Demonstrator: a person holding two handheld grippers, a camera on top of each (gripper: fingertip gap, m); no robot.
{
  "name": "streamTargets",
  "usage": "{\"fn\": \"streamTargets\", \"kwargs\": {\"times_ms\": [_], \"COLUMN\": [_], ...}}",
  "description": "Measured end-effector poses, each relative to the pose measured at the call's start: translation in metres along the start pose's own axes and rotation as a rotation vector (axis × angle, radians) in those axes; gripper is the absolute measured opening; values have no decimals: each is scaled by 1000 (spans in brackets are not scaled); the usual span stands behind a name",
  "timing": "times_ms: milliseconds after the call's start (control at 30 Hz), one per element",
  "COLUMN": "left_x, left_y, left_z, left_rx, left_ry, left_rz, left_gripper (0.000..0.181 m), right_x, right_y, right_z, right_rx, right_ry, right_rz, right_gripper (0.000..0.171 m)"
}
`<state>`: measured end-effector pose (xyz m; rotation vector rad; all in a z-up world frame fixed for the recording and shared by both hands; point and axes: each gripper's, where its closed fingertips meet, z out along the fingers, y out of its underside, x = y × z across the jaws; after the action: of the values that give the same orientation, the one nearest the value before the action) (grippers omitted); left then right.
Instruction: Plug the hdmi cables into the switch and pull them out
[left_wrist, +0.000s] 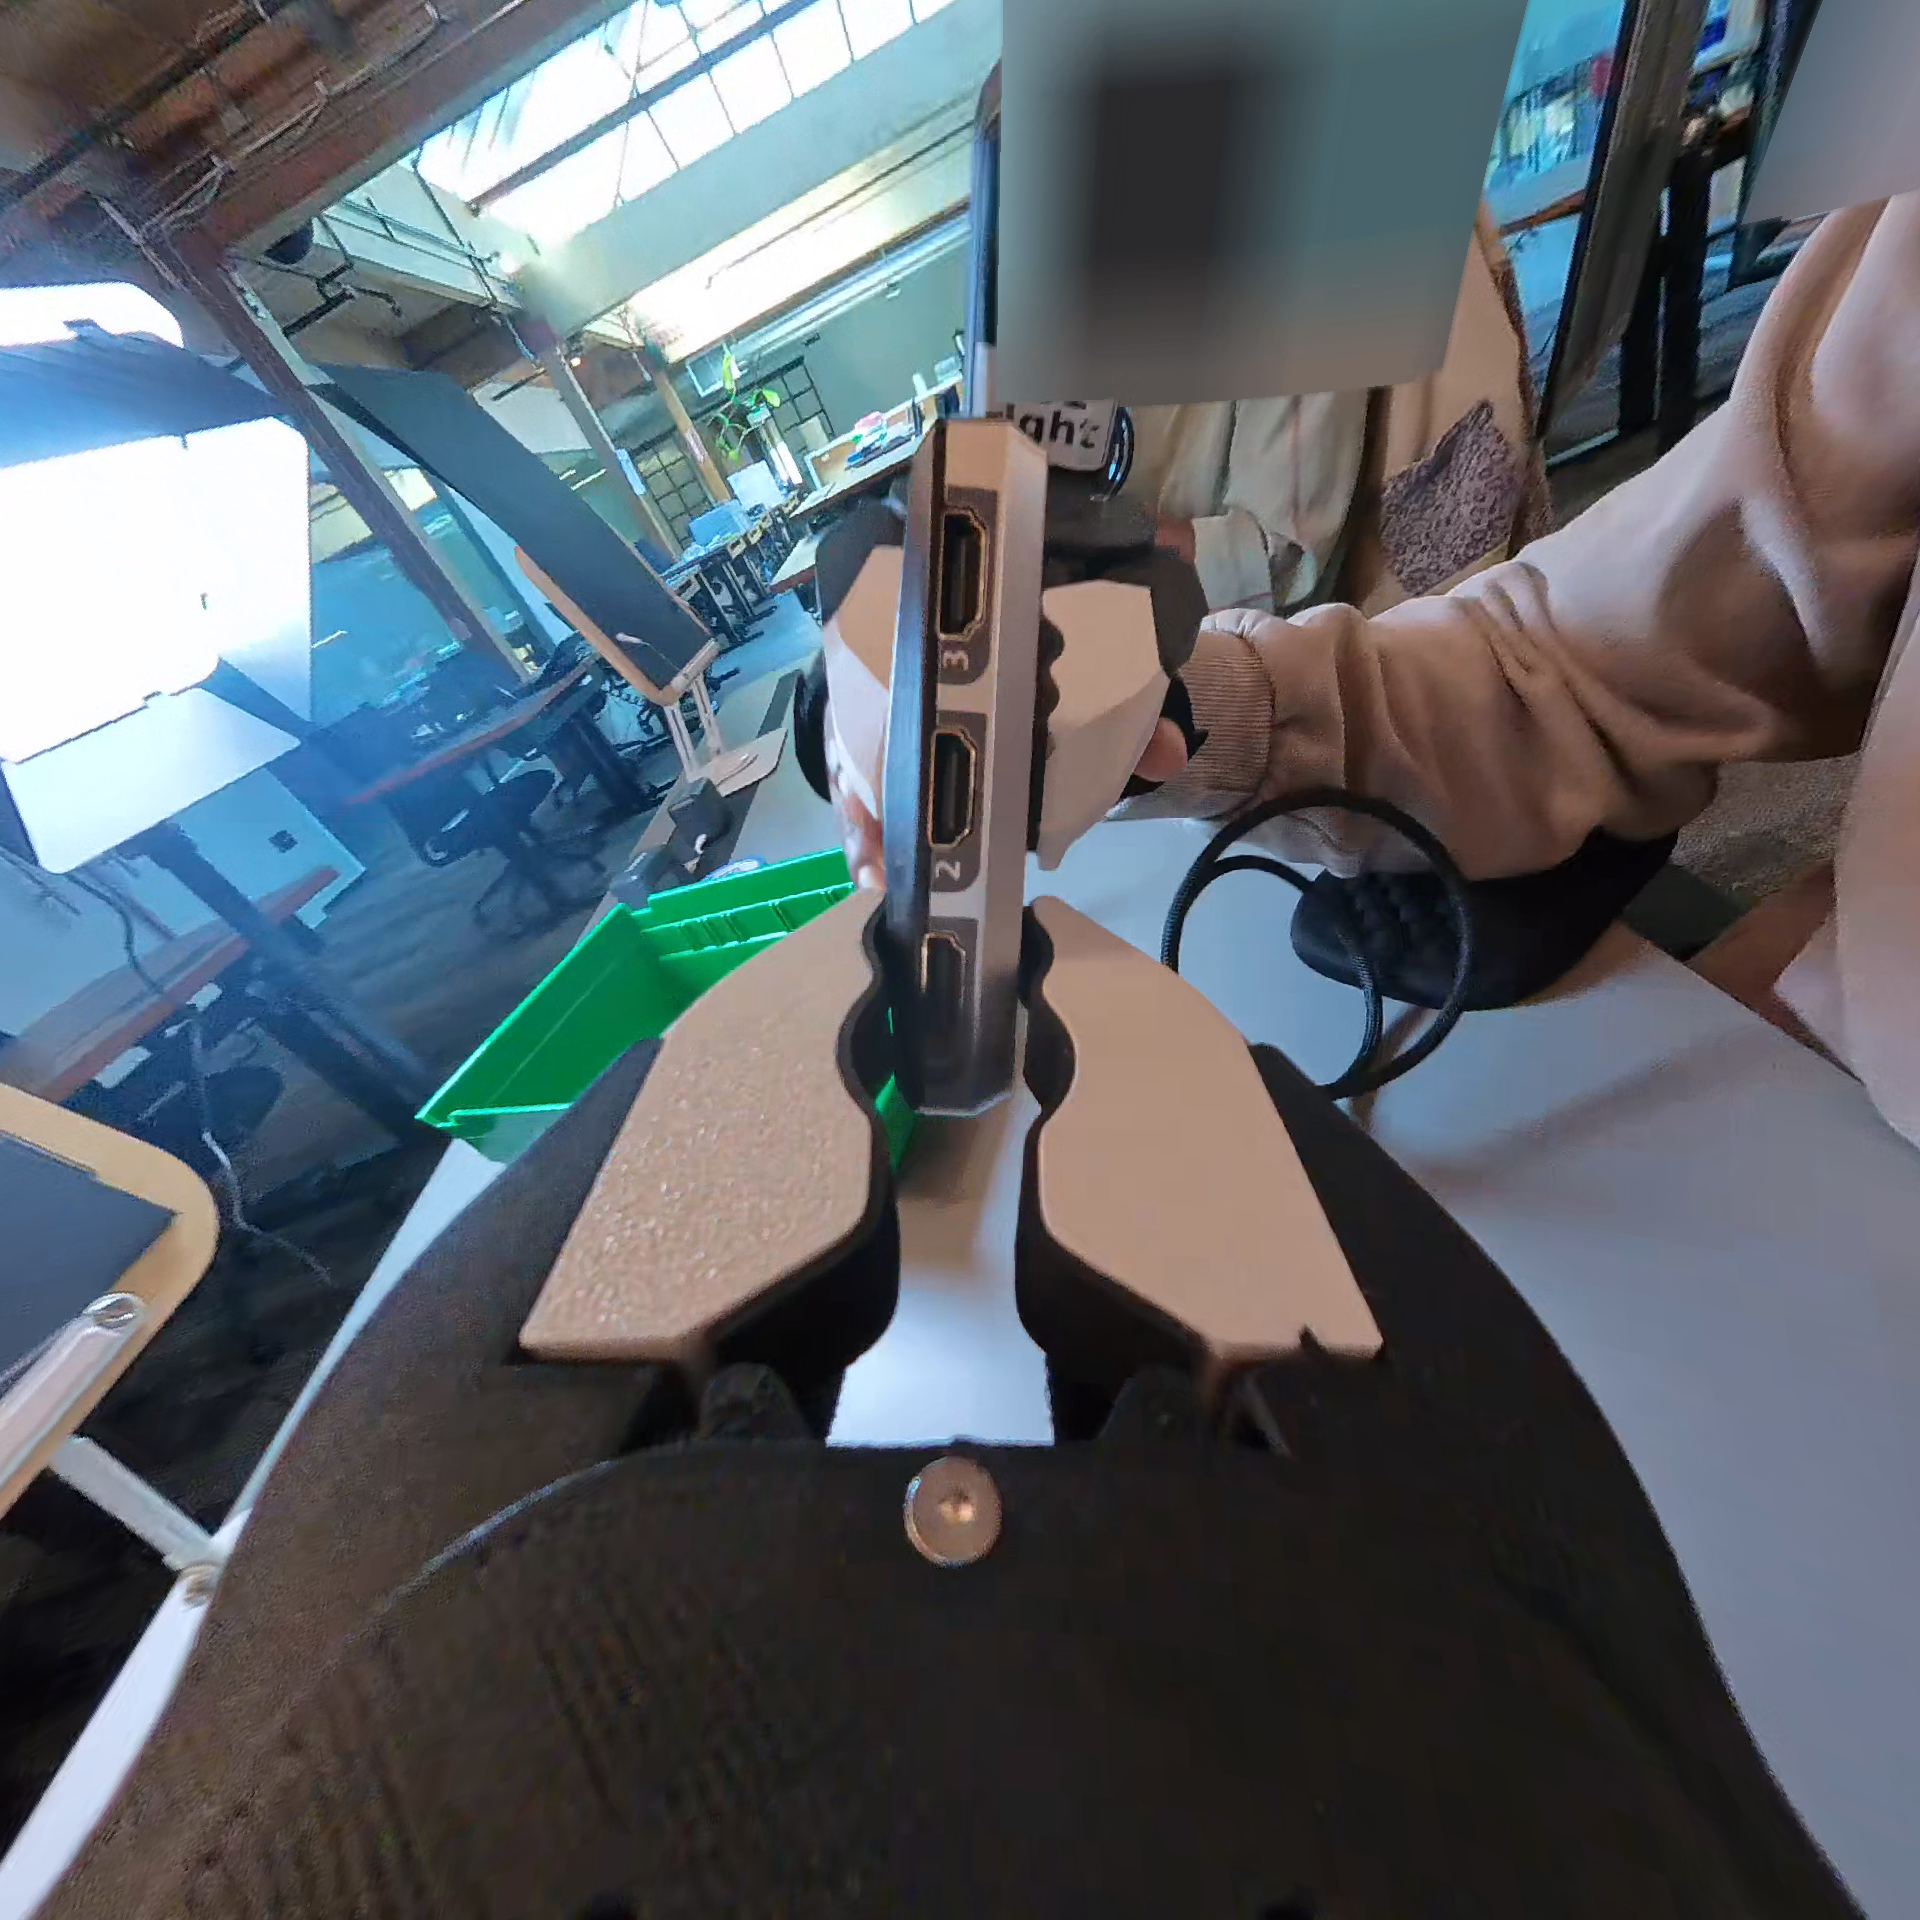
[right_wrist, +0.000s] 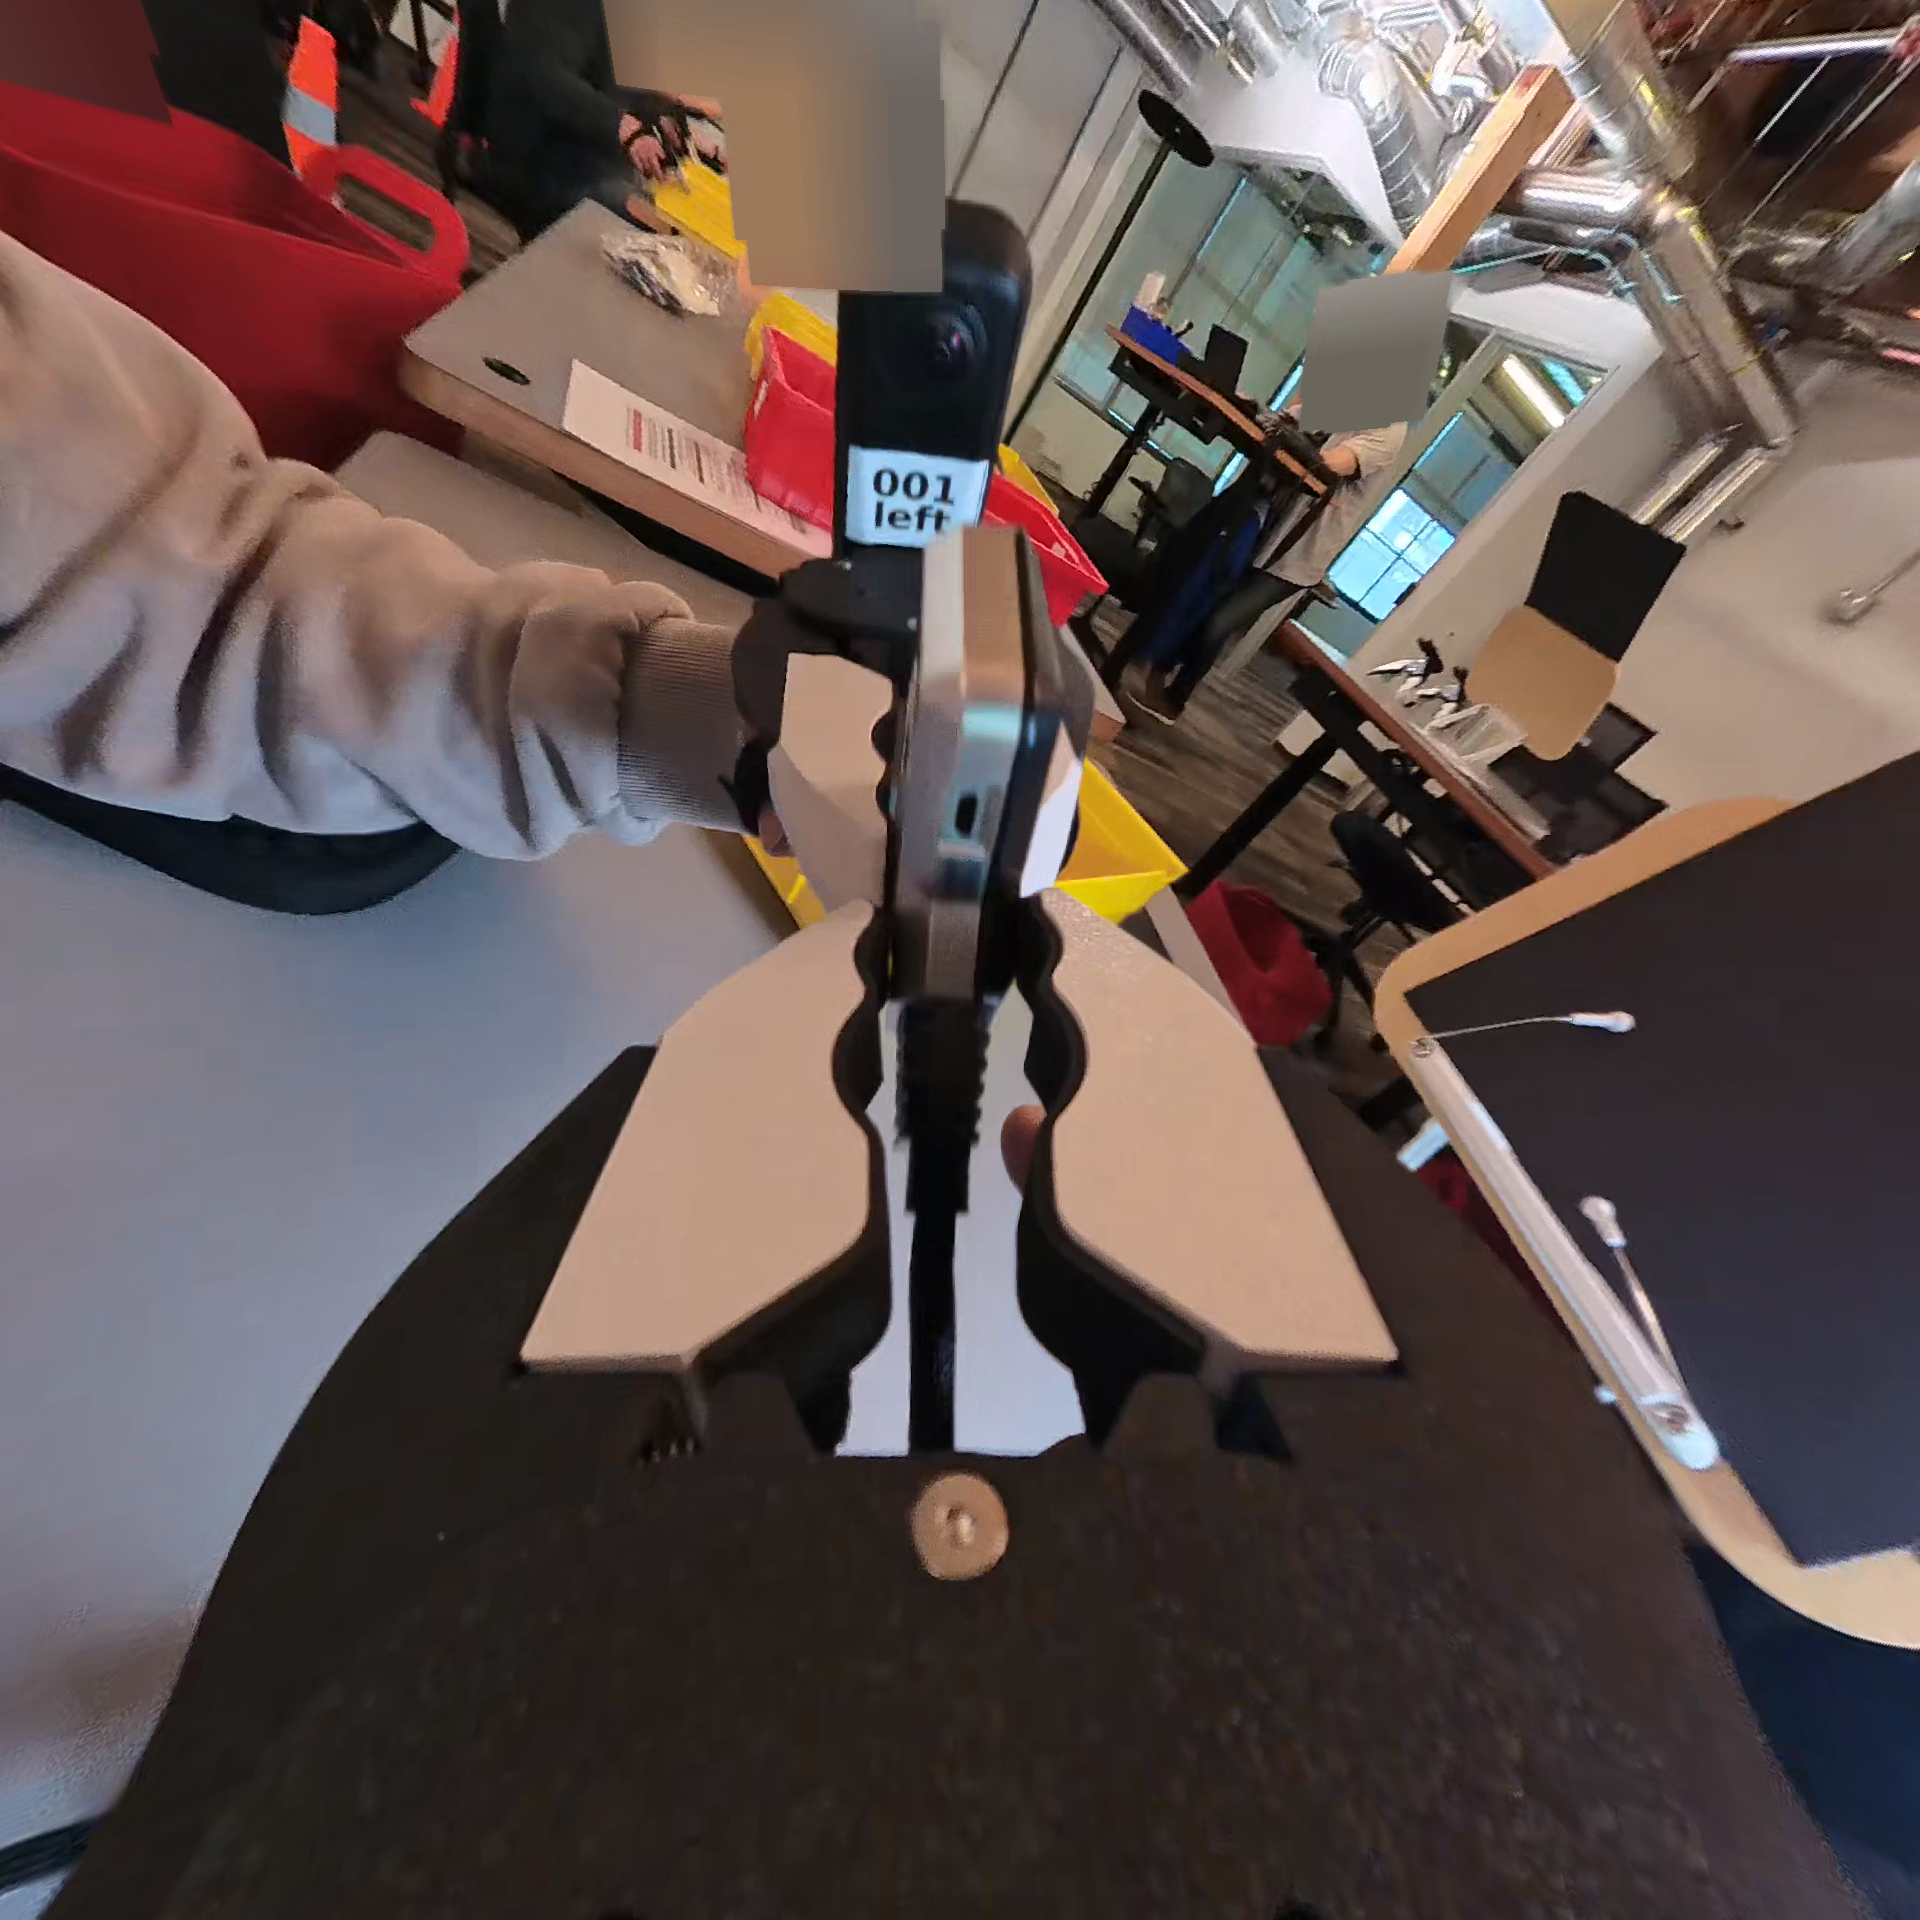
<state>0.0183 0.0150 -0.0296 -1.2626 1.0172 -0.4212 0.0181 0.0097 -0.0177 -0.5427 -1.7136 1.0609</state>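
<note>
The switch (left_wrist: 961, 748) stands edge-up between both grippers: the left gripper (left_wrist: 954, 997) jaws clamp its lower end, the right gripper (right_wrist: 954, 961) jaws clamp the HDMI plug (right_wrist: 940, 1081) at its opposite end.

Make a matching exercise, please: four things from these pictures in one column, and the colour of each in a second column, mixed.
Things:
1. switch
2. bin on the table edge, left wrist view
3. bin behind the switch, right wrist view
4. hdmi cable

Colours:
A. yellow
B. black
C. silver grey
D. green

Pairs: 1-C, 2-D, 3-A, 4-B
</note>
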Motion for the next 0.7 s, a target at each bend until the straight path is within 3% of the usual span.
{"fn": "streamTargets", "kwargs": {"times_ms": [133, 400, 533, 700], "left_x": [1, -15, -64, -116], "left_y": [4, 4, -14, -16], "left_z": [6, -7, -68, -189], "left_rx": [39, -51, -111, -331], "left_ry": [5, -77, -356, -777], "left_rz": [-16, -15, 3, -4], "left_gripper": [21, 28, 34, 35], "right_x": [0, 12, 40, 64], "right_y": [1, 9, 12, 20], "right_z": [-1, -3, -23, -41], "right_rx": [-69, -168, -177, -199], "right_ry": [22, 107, 230, 332], "right_rz": [-48, -114, -88, -63], "right_gripper": [24, 23, 23, 23]}}
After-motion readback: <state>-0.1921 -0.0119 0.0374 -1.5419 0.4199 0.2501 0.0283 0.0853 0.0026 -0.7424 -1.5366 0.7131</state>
